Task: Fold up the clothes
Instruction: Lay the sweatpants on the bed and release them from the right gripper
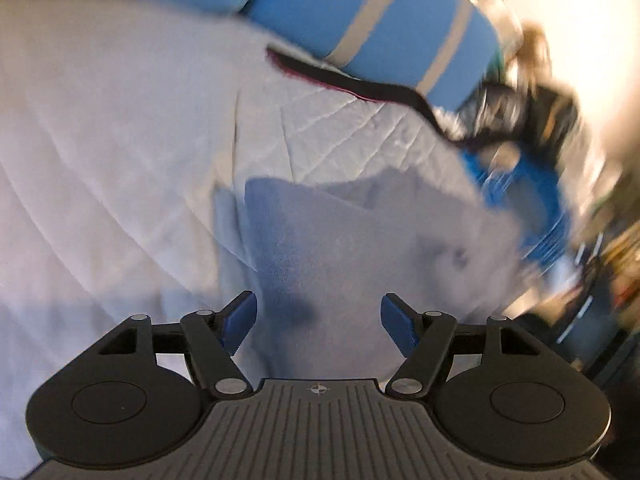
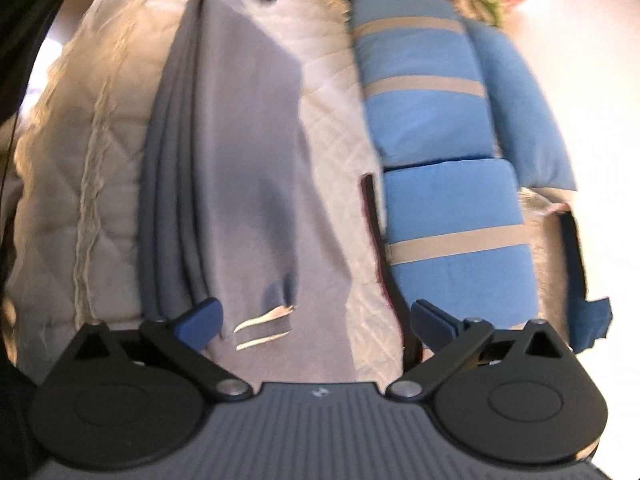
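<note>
A folded grey garment lies on a white quilted bedspread, its stacked fold edges along the left side and two white stripes at its near corner. My right gripper hovers just over that near corner, jaws wide open, nothing between them. In the left wrist view the same grey garment lies below and ahead of my left gripper, which is open and holds nothing. This view is motion-blurred.
Blue pillows with beige stripes lie along the right of the bed; the same blue striped pillows are at the top of the left wrist view. A dark strap lies beside them. A blue basket and clutter stand off the bed's right edge.
</note>
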The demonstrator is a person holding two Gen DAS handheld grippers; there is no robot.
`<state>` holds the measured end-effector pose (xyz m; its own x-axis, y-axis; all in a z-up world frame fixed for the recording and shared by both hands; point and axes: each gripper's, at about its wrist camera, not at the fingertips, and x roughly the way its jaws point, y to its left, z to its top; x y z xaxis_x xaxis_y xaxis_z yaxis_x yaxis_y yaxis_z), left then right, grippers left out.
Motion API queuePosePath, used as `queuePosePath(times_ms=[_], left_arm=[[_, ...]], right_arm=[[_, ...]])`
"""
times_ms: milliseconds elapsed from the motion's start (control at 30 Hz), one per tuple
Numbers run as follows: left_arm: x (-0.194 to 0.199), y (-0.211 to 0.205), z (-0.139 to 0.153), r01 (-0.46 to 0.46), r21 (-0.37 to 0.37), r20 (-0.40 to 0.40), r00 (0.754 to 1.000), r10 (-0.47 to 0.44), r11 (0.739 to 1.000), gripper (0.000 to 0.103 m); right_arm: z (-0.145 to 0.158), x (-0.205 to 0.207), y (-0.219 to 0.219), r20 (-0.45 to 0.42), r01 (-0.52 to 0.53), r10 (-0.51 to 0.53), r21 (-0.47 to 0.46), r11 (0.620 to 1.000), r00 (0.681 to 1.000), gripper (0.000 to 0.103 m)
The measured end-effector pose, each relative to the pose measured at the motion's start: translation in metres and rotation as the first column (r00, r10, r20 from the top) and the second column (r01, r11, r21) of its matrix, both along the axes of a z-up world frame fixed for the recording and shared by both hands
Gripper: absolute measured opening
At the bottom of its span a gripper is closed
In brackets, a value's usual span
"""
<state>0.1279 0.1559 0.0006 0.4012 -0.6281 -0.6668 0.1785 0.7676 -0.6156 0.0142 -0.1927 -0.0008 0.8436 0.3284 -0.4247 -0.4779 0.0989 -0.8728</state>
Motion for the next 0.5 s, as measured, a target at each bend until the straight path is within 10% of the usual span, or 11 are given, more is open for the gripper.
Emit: queuePosePath(times_ms=[200, 333, 500], left_arm=[[0.023, 0.035, -0.047, -0.113, -0.285, -0.139, 0.987, 0.075, 0.952, 0.067], [0.034, 0.024, -0.052, -0.064, -0.319, -0.143, 0.990, 0.019, 0.946, 0.065], [0.047, 0.001, -0.064, -0.011, -0.286, -0.177, 0.983, -0.041, 0.958, 0.019]], right_arm=[[0.005, -0.015, -0.009, 0.037, 0.024, -0.029, 0.124, 0.992, 0.999, 0.103], [0.008, -0.014, -0.012, 0.067, 0.041, -0.053, 0.178, 0.983, 0.996, 0.103], [0.006, -0.013, -0.012, 0.093, 0.042, -0.062, 0.207, 0.977, 0.994, 0.103]])
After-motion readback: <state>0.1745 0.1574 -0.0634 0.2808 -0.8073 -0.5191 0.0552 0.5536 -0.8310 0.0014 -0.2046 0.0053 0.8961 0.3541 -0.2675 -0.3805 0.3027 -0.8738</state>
